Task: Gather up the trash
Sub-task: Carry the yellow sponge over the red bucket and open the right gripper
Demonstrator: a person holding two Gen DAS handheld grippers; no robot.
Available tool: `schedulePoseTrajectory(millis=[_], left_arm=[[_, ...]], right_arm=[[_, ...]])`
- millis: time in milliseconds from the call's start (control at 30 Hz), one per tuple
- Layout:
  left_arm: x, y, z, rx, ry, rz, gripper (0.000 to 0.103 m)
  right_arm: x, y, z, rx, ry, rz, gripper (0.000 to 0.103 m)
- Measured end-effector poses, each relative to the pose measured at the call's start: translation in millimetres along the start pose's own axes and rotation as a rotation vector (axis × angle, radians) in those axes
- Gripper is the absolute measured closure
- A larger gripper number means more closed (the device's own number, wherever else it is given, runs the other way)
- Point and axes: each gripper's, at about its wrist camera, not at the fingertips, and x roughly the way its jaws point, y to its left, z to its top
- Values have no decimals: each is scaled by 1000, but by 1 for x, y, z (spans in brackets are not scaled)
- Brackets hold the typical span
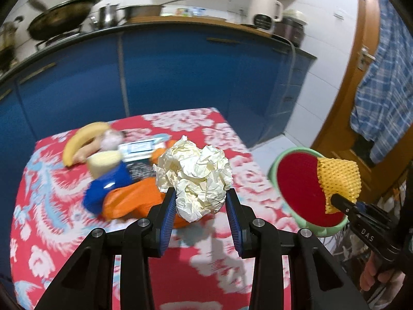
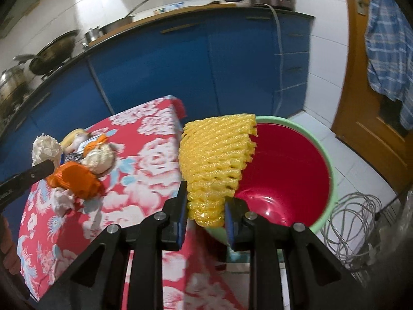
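A small table (image 1: pixel 219 129) covered by a red cloth with white and pale-blue floral print carries a loose cluster of items toward its far left part: a banana (image 1: pixel 82 139), a blue wrapper (image 1: pixel 108 183), an orange plastic bag (image 1: pixel 131 201) and a flat white packet (image 1: pixel 140 148), lying close together and partly overlapping. Beside the table's right edge, a bucket (image 2: pixel 327 170) with a green rim and red interior stands on the pale tiled floor (image 2: pixel 361 178), with a coil of grey cable (image 2: pixel 353 217) lying just to its right.

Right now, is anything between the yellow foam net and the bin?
Nothing visible. The right tongs hold the yellow foam net at the rim of the bin, whose red inside looks open and unobstructed.
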Motion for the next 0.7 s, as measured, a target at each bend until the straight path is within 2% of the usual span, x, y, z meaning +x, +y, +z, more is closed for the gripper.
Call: schedulePoseTrajectory(millis=[333, 700], left_arm=[[38, -53, 5, 82, 45, -78, 64], [76, -98, 7, 155, 94, -144, 64]], right_arm=[[15, -38, -2, 68, 34, -75, 72], [23, -69, -4, 119, 40, -120, 42]])
